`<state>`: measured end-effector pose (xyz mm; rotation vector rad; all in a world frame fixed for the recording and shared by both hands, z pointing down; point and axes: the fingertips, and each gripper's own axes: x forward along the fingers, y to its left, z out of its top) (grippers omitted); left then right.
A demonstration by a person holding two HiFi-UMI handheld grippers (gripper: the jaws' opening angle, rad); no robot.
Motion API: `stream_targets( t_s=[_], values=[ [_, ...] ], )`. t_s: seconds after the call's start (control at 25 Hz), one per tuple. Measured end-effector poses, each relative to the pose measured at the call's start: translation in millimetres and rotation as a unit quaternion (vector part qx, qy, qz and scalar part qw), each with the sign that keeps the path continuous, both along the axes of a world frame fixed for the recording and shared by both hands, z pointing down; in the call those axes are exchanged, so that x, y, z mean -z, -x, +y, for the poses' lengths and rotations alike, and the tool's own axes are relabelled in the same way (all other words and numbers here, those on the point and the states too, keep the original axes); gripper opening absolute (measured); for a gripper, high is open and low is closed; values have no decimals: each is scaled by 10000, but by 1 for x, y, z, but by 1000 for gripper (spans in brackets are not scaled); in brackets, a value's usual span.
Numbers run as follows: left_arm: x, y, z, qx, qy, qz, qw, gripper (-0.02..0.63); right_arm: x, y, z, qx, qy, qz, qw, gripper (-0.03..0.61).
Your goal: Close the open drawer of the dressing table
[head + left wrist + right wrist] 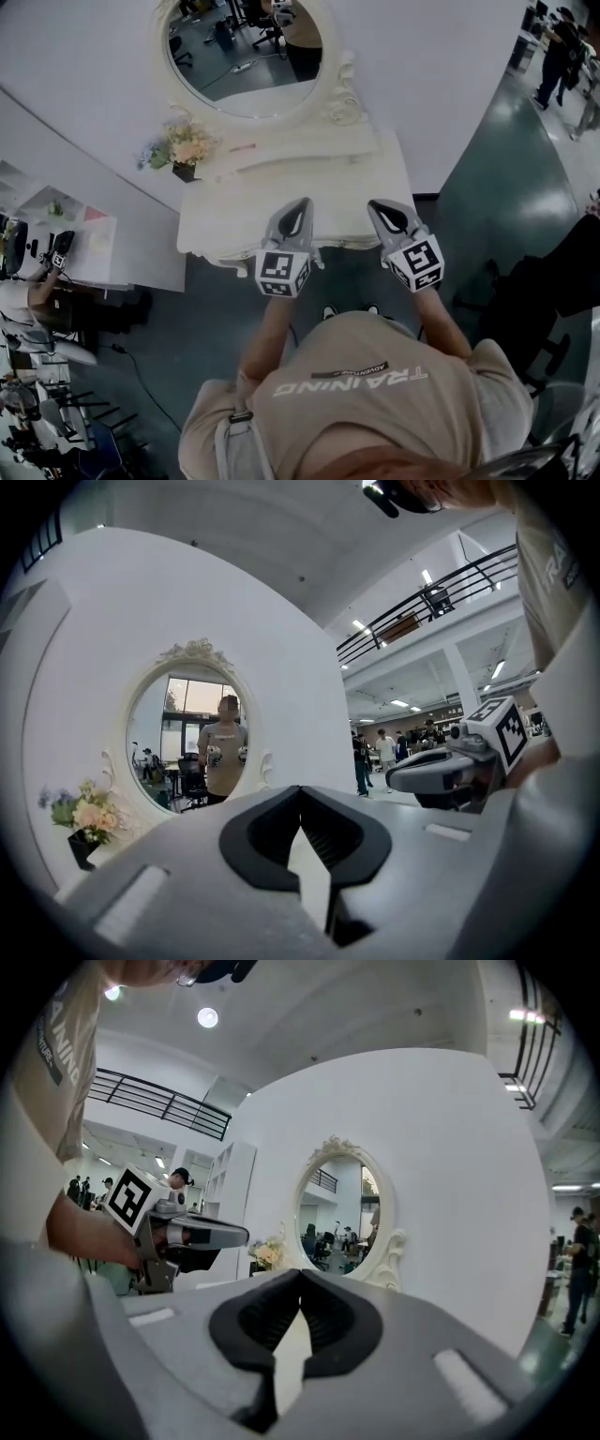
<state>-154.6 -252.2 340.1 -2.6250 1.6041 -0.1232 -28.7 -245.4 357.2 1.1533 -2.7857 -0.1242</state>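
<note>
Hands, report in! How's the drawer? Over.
Shut and empty: left gripper, right gripper, at table front edge. No open drawer visible from above. Nothing blocking.

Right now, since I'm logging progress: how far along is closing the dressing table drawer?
Done: in the head view no drawer juts past the front edge of the dressing table, so it may already be shut, though I cannot confirm that. In hand: the left gripper and right gripper hover over that edge, fingers together and empty. Left: probably only pulling back.
</note>
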Motion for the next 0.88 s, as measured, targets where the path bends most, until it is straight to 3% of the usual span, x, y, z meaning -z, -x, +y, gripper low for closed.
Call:
stream_targets(
  t_s=[0.32,0.52,0.64,0.88],
  values=[
    [-14,4,10,128,126,120,9998,8,-14,3,10,102,77,51,9999,5],
    [-17,14,10,217,147,167,9995,8,-16,5,10,-116,-355,577,9976,5],
    [-21,15,13,197,138,144,9996,8,-15,4,11,-144,-189,281,9993,5],
    [-35,21,12,134,233,86,9996,8,-13,16,10,-135,-166,203,9996,5]
  ],
)
